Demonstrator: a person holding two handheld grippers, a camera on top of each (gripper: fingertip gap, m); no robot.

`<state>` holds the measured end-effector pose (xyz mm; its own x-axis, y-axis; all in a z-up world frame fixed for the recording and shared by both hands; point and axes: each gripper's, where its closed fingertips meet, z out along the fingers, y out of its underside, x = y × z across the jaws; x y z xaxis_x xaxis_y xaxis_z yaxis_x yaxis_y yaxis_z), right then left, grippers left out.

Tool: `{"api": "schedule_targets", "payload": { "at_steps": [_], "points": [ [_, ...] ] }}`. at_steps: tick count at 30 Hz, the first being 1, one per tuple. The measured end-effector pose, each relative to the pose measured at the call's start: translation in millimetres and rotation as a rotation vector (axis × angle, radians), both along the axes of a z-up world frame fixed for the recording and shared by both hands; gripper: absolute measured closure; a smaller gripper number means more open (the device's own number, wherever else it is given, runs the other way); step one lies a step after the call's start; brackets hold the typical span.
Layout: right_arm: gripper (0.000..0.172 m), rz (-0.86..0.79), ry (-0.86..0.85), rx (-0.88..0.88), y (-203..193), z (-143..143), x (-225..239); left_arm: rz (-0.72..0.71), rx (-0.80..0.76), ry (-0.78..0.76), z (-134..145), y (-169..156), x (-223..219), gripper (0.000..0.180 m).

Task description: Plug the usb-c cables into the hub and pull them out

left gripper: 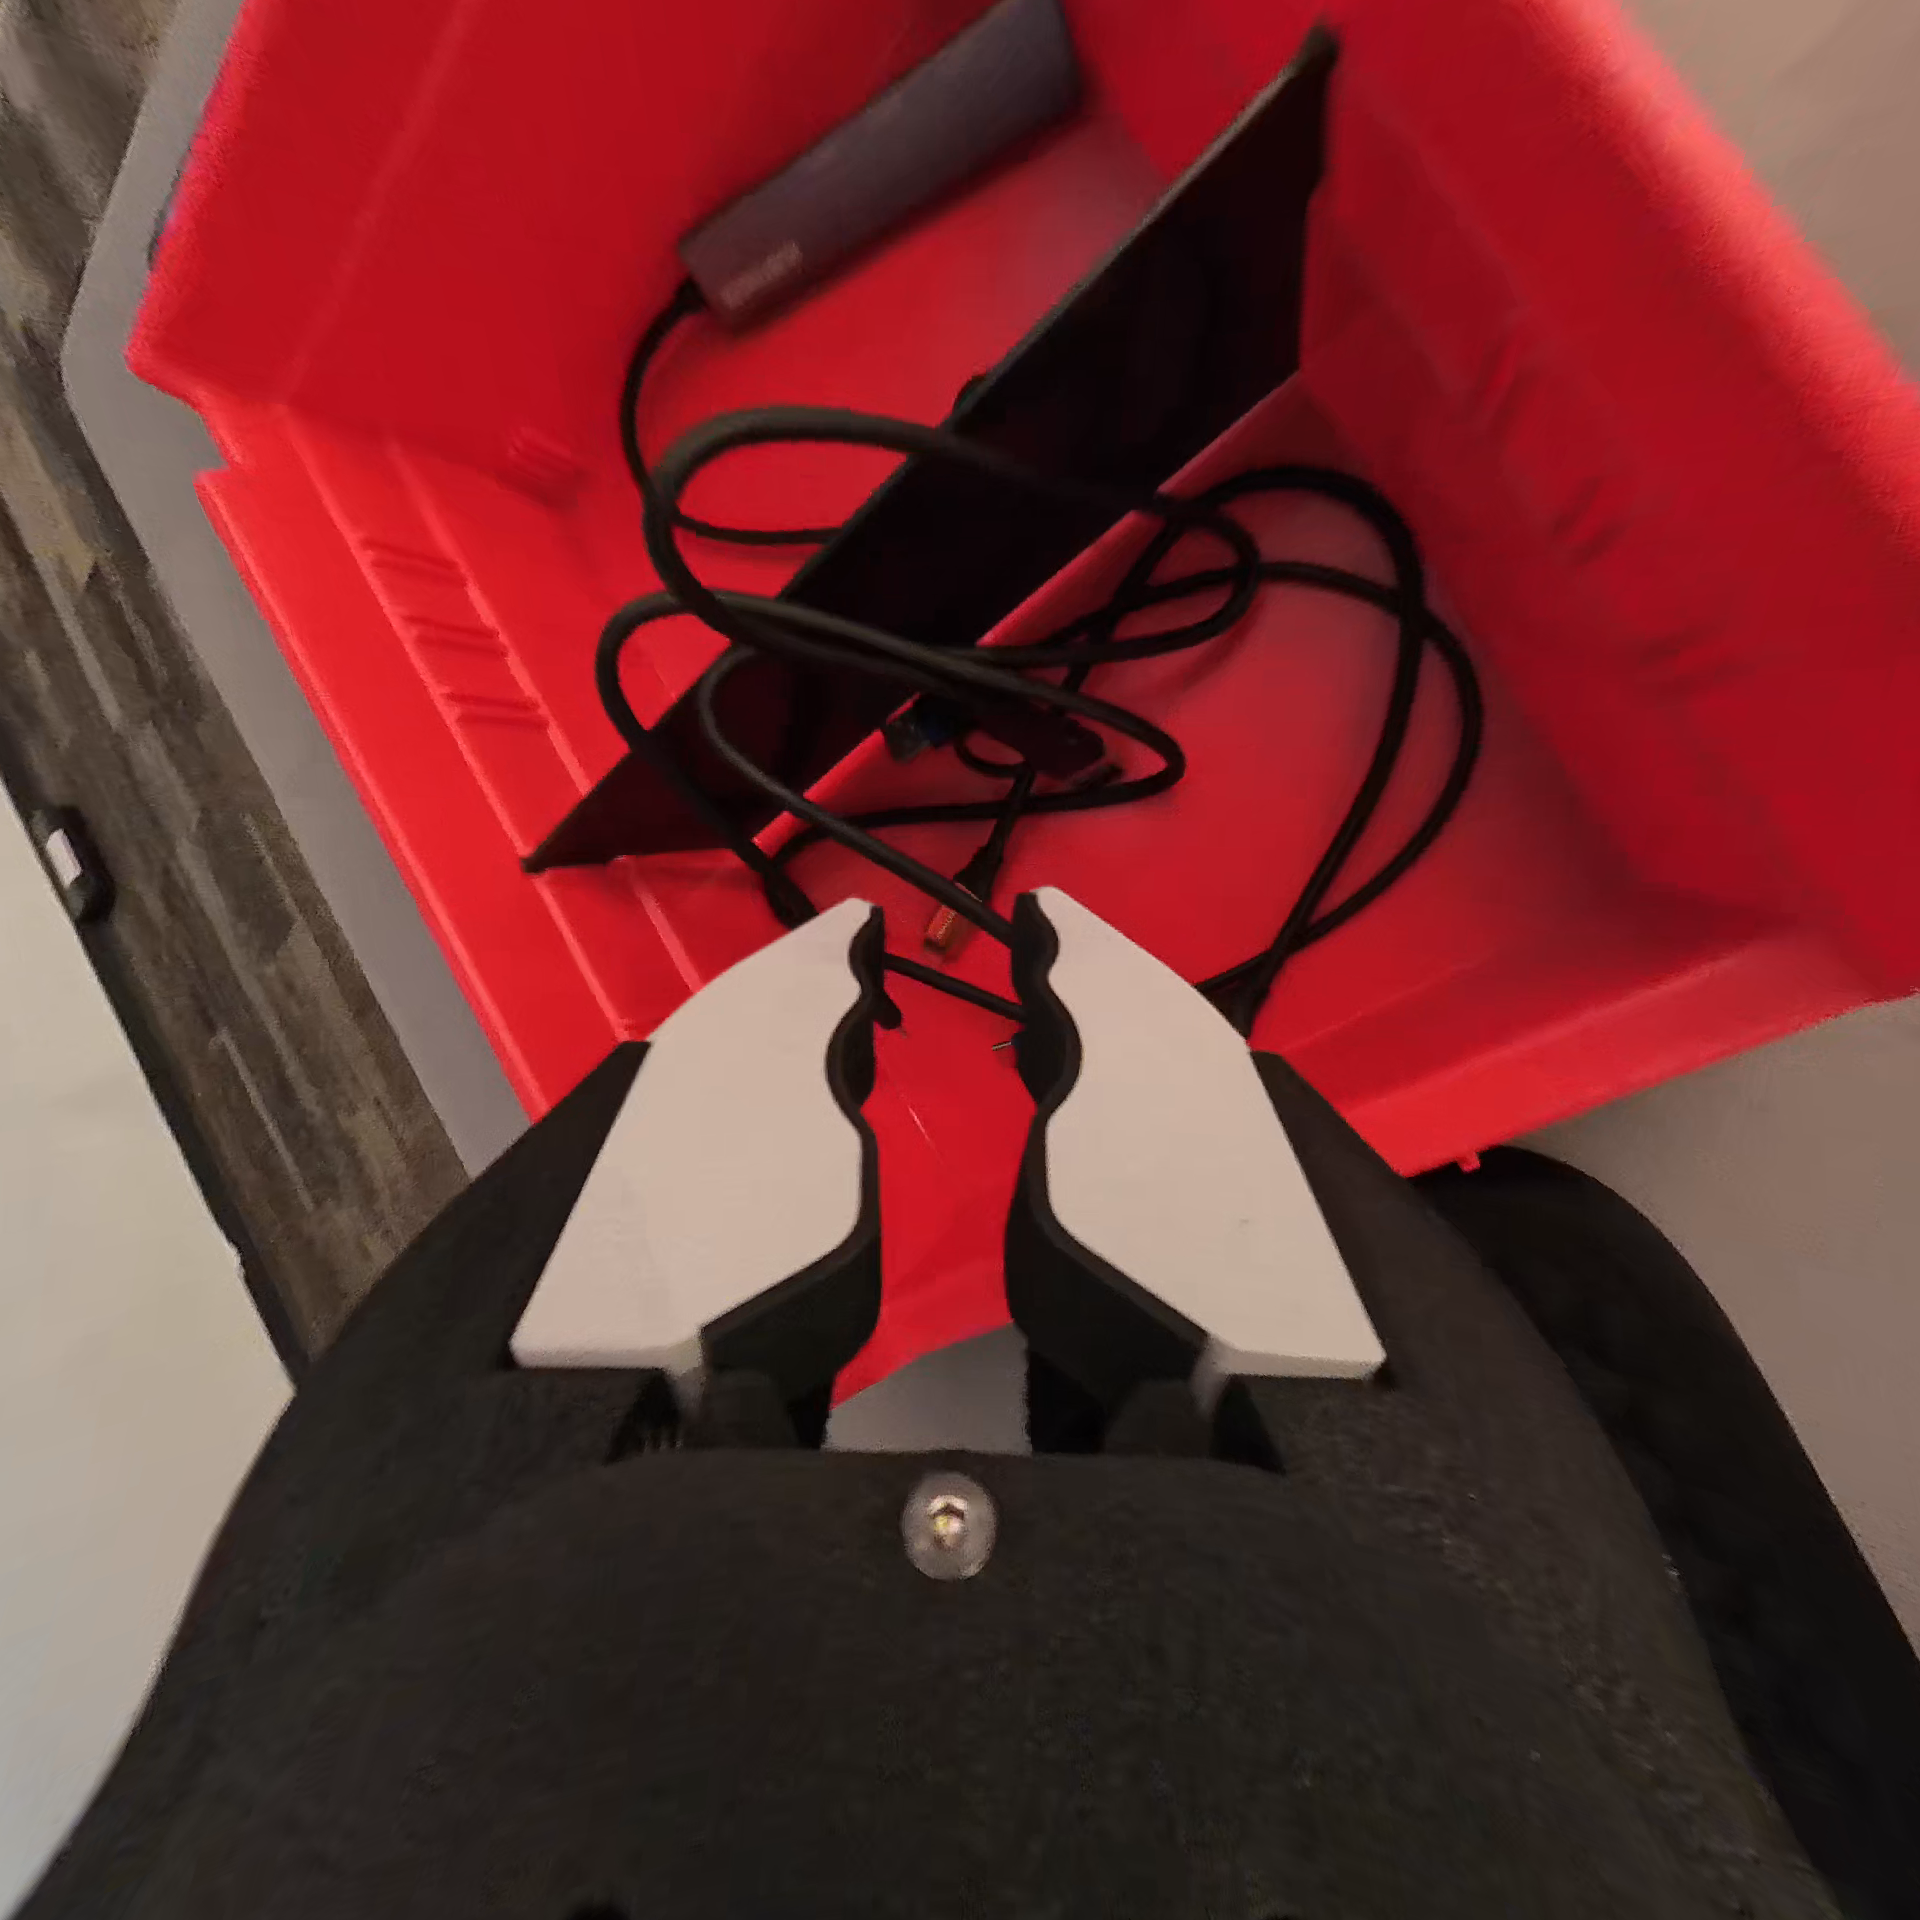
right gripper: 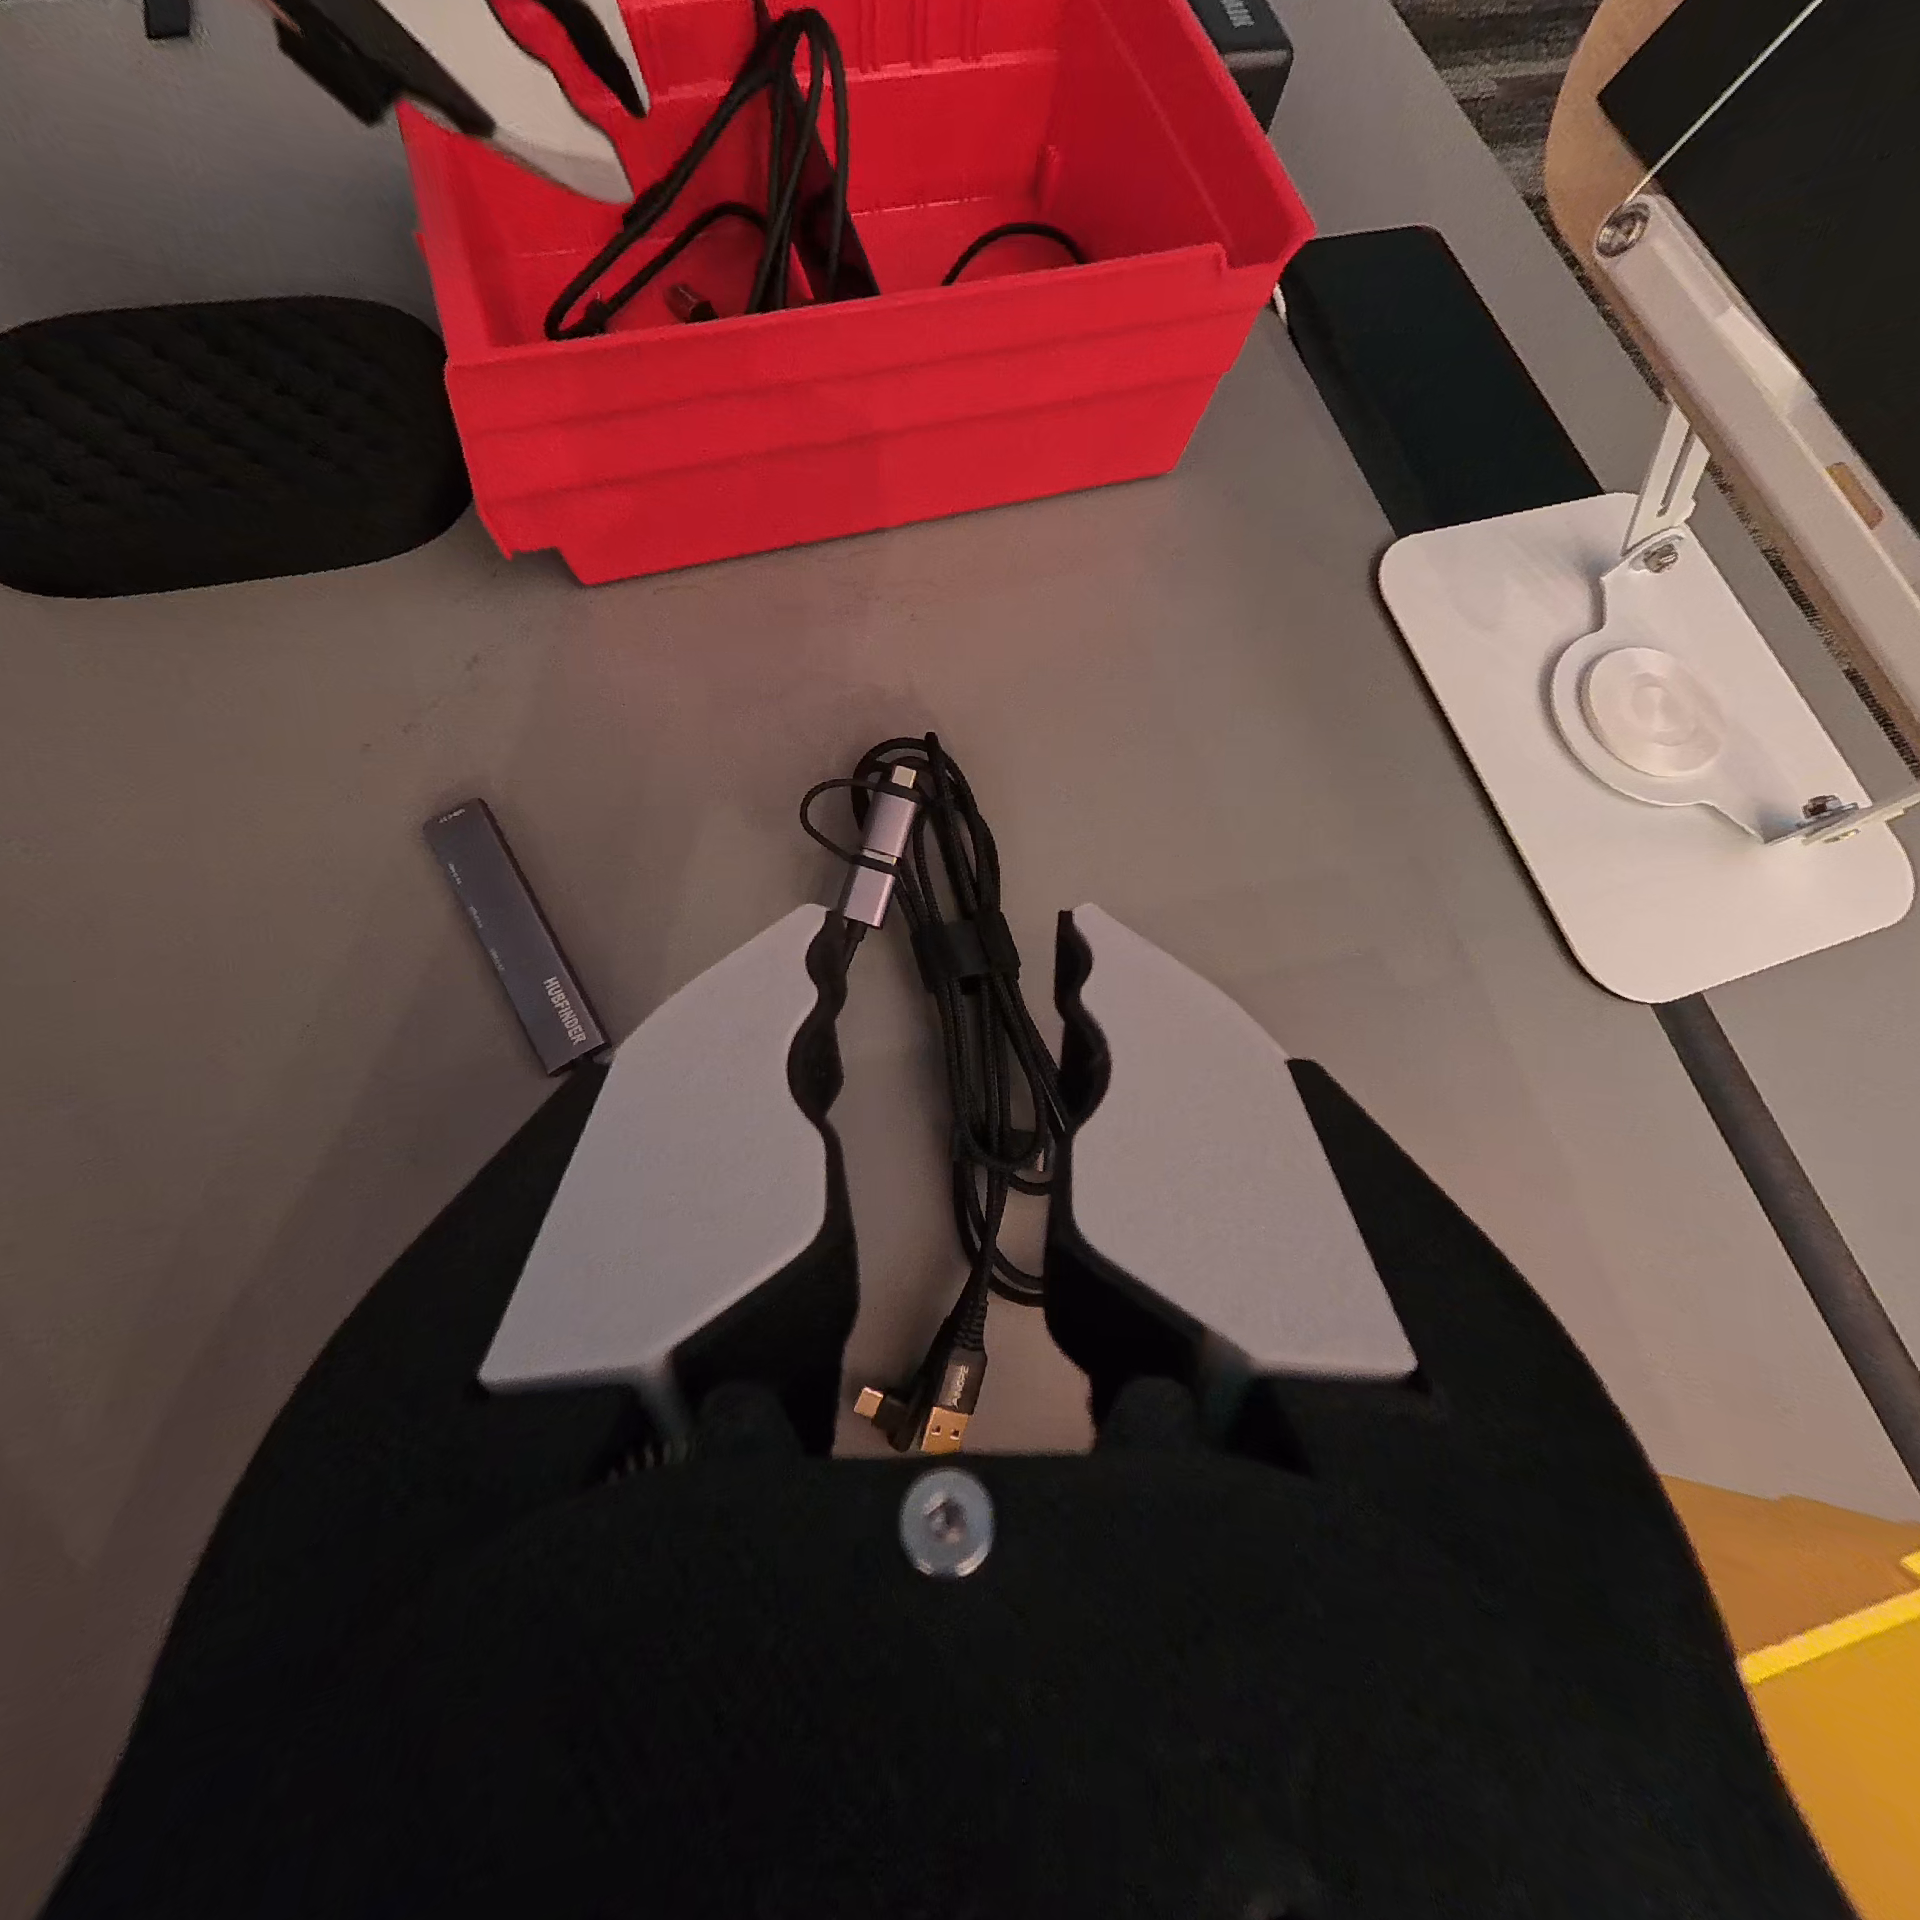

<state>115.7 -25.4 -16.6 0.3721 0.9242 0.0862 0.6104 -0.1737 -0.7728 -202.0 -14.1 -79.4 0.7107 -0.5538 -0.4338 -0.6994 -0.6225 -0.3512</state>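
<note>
In the left wrist view, the left gripper [left gripper: 945, 940] hangs over the near end of a red bin [left gripper: 1662, 520] with its jaws apart; a thin black cable strand [left gripper: 951, 987] crosses the gap between the pads, and whether they pinch it cannot be told, though the gap looks too wide for a grip. The bin holds loose black cables [left gripper: 1039, 644] looped around a black divider [left gripper: 1091, 468], an orange-tipped plug [left gripper: 943, 930] just beyond the fingertips, and a grey hub [left gripper: 873, 177] with its own lead at the far end. In the right wrist view, the right gripper [right gripper: 945, 935] hovers over the grey table [right gripper: 1195, 727] with jaws wide apart, holding nothing; a strapped bundle of braided black cable [right gripper: 966, 987] lies on the table between the fingers. Its grey usb-c plug [right gripper: 868, 862] points away near the left fingertip, and further plugs [right gripper: 930, 1408] lie close to the gripper body. A second grey hub [right gripper: 514, 935] lies flat just left of the gripper, with no cable seen in it. By judgement, the cable is light and limp and gives no control if taken mid-length; the rigid plug shell is the place to grip. The hub is light and smooth, likely to slide under insertion force, so it needs bracing.
</note>
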Motion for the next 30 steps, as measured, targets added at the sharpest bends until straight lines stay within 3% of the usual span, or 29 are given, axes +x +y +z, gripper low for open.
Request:
{"api": "schedule_targets", "payload": {
  "at_steps": [7,13,16,25,28,30],
  "points": [
    [0.133,-0.011,-0.018,0.003,2.8,-3.5,1.4,0.208,-0.039,-0.145,-29.3,1.0,-1.0,0.150],
    [0.133,-0.006,-0.026,0.009,2.5,-4.3,1.2,0.209,-0.114,-0.037,-39.8,-4.9,-13.7,0.171],
    [0.133,-0.009,-0.026,0.007,3.6,-4.6,1.9,0.195,-0.099,0.039,-17.9,-2.2,-24.5,0.175],
    [0.133,-0.009,-0.042,0.014,4.8,-7.3,2.2,0.134,0.078,0.323,94.0,22.8,-35.5,0.177],
    [0.133,-0.010,-0.046,0.019,5.1,-7.0,2.7,0.118,0.129,0.347,123.0,28.3,-27.5,0.177],
    [0.133,-0.009,-0.043,0.022,4.9,-5.7,3.0,0.128,0.147,0.264,135.3,29.0,-20.0,0.177]
  ]
}}
